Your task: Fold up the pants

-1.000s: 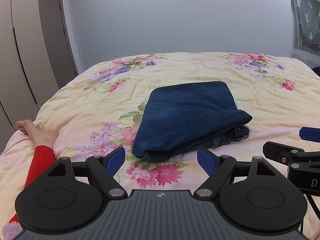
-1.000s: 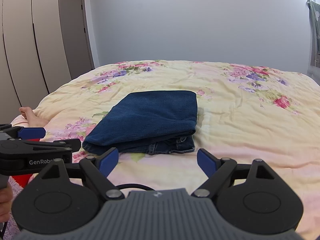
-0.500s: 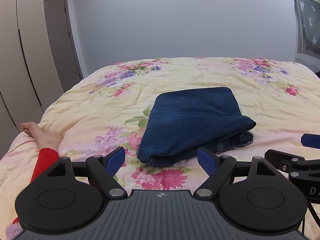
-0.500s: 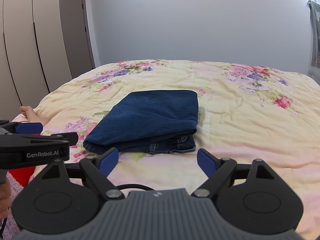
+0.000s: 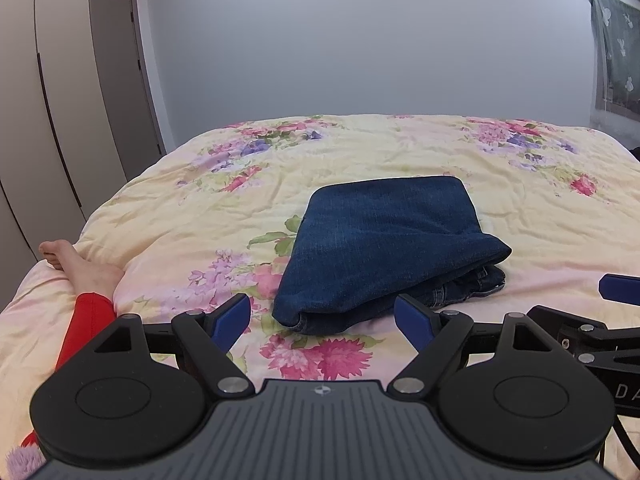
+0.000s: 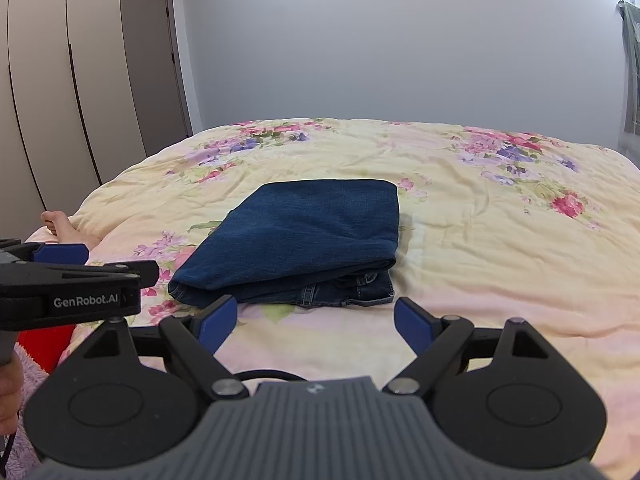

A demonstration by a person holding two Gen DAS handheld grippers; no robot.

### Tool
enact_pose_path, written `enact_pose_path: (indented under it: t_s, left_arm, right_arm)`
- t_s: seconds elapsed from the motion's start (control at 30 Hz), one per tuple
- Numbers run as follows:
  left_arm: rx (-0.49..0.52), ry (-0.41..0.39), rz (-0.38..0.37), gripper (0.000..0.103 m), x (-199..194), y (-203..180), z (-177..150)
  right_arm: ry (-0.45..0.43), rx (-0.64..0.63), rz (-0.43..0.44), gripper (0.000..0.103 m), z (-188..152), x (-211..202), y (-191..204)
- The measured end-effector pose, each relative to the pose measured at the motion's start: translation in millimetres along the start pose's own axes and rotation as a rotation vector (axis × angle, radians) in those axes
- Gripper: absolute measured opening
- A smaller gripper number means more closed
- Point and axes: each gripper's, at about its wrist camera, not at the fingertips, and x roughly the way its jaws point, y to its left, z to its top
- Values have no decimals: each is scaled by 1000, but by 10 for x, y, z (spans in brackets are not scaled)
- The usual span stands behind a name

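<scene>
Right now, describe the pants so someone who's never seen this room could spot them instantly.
Start at the bed, covered by a pale yellow quilt printed with pink and purple flowers. Near its middle, just ahead of both open tongs, lie the pants, folded into a compact rectangular stack. They are the only plain dark blue denim thing on the flowered cover, with seams and waistband peeking out at the near right corner.

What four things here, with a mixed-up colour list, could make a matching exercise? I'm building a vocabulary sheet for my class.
Things:
1. folded pants
2. sleeve
3. quilt
4. door

Colours:
A. red
B. pale yellow with flowers
C. grey-brown
D. dark blue denim

Pairs: 1-D, 2-A, 3-B, 4-C
</scene>
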Motion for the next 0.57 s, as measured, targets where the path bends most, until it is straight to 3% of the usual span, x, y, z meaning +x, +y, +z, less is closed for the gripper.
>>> enact_pose_path:
  t_s: [0.57]
  left_arm:
    - [-3,-4,1,96,-23,6,2]
  right_arm:
    - [2,-2,4,82,-3,-2,8]
